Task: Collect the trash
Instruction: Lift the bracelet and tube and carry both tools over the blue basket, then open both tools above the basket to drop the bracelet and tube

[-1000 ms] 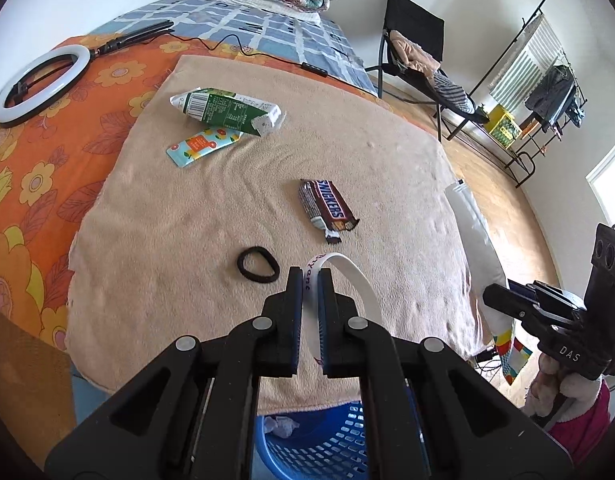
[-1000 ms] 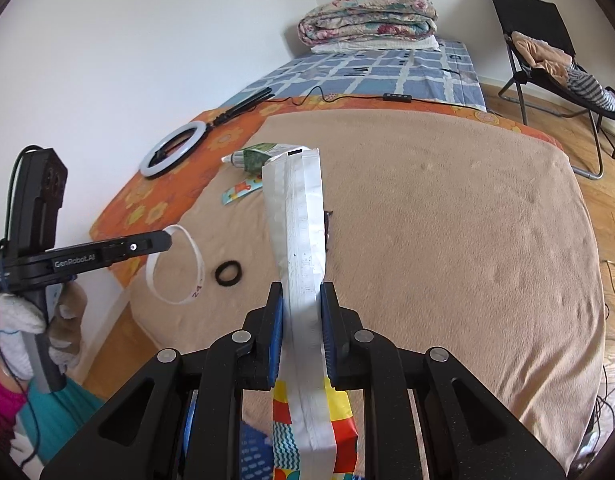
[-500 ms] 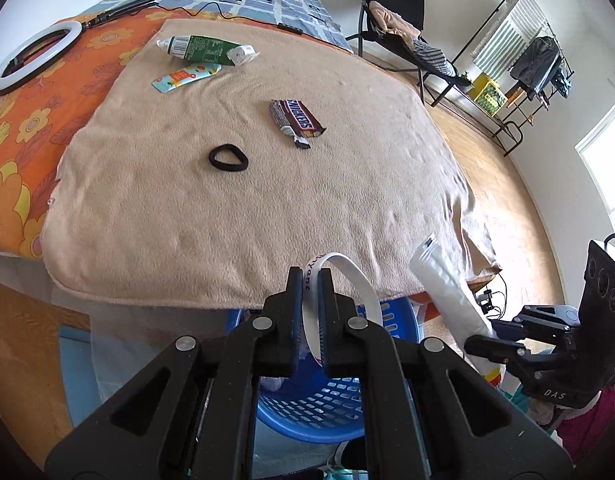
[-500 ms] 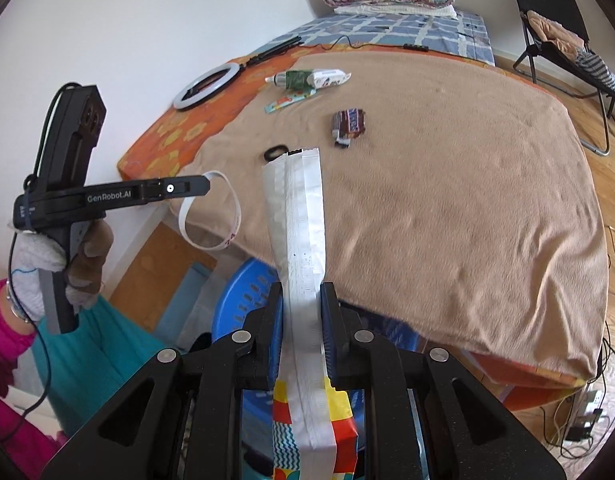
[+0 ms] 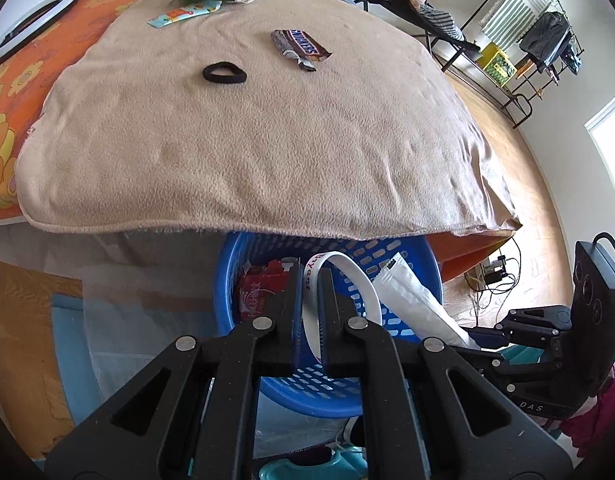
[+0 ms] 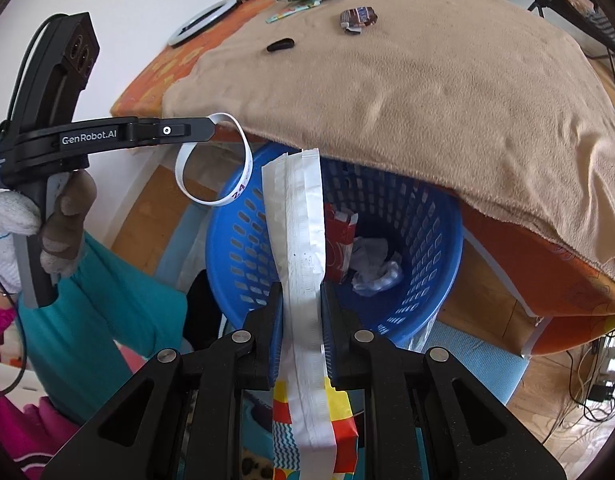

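Fuzzy tan fleece blanket (image 5: 267, 152); perforated glossy blue plastic basket (image 6: 243, 248); matt black plastic tool (image 5: 308, 304)

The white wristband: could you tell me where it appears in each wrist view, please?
Left wrist view: white wristband at lower centre, pinched in the left gripper.
Right wrist view: left of centre, hanging from that gripper's tip.
Shared landmark: blue basket beneath it.

Bright daylight, probably from window (image 5: 611, 148); sharp centre, strong fisheye edge warp.
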`<act>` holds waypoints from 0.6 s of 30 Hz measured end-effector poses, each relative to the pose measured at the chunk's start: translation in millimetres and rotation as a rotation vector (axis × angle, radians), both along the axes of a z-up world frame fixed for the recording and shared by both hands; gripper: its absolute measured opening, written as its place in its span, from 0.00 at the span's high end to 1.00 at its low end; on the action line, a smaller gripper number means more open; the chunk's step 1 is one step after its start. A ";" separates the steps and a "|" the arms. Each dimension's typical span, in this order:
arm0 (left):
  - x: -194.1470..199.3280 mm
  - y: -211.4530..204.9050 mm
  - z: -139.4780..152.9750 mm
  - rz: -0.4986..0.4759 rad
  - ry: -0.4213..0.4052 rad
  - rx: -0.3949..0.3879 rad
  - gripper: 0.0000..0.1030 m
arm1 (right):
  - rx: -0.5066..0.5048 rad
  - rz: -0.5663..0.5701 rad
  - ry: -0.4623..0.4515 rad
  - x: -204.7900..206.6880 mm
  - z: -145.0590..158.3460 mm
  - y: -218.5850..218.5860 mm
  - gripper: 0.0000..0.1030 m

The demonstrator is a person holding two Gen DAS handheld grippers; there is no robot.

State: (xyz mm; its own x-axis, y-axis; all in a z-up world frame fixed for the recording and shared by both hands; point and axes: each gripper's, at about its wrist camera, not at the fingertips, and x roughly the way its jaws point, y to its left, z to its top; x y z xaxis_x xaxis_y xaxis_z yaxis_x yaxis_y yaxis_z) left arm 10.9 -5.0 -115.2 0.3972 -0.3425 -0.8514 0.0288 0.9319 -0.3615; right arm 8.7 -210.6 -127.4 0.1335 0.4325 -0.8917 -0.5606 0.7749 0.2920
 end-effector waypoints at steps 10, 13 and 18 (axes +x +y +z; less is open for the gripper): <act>1.9 0.0 -24.8 0.000 0.057 0.034 0.95 | -0.052 -0.007 0.040 6.2 -28.4 -0.3 0.85; 3.5 -0.6 -30.0 -0.001 0.072 0.040 0.95 | -0.065 -0.012 0.044 9.5 -33.6 1.4 0.85; 6.6 -2.9 -33.1 -0.003 0.078 0.052 0.95 | -0.074 -0.019 0.042 15.4 -37.5 3.8 0.85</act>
